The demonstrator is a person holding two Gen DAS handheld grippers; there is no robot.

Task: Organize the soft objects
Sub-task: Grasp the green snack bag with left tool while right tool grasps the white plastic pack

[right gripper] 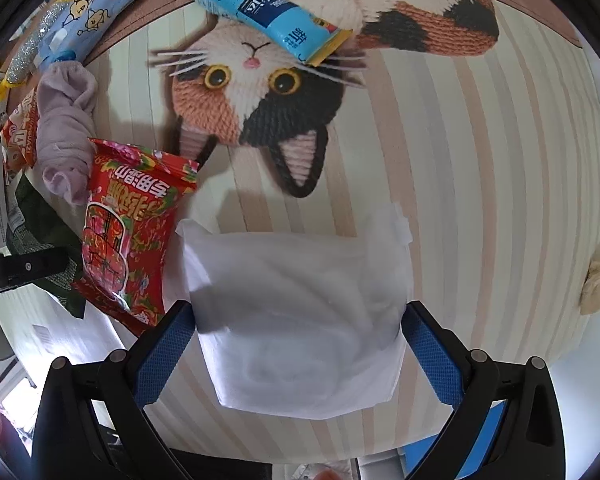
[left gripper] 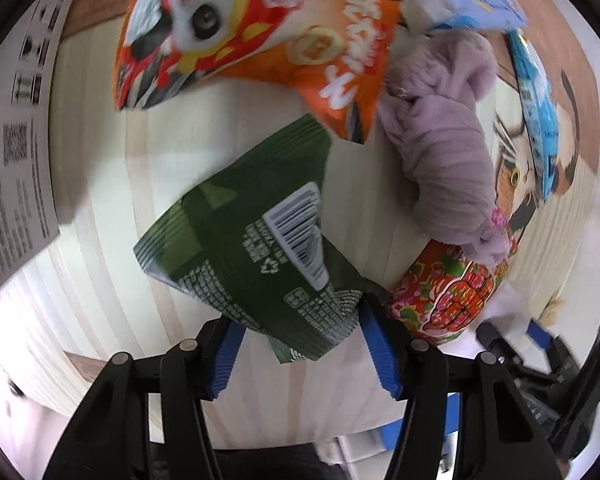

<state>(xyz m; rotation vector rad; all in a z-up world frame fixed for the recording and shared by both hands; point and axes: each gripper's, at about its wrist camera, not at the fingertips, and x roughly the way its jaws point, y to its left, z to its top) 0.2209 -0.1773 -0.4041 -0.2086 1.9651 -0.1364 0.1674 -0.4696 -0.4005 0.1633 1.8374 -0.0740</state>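
Note:
My left gripper [left gripper: 300, 320] is shut on the near end of a dark green snack packet [left gripper: 256, 236], which lies barcode side up and looks blurred. Beyond it lie an orange panda snack bag [left gripper: 260, 40], a rolled lilac cloth [left gripper: 440, 140] and a red flowered packet [left gripper: 448, 300]. My right gripper [right gripper: 300, 320] is open, its blue-padded fingers on either side of a white soft pack [right gripper: 300, 312] that lies on the striped mat. The red flowered packet [right gripper: 128, 240] and the lilac cloth [right gripper: 64, 128] lie to its left.
The striped mat with a knitted cat picture [right gripper: 260, 96] covers the table. A light blue tube packet [right gripper: 256, 4] and a pale blue cartoon pack [right gripper: 92, 12] lie at the far side. A printed cardboard box [left gripper: 12, 160] stands at the left. The right gripper [left gripper: 540, 344] shows at lower right.

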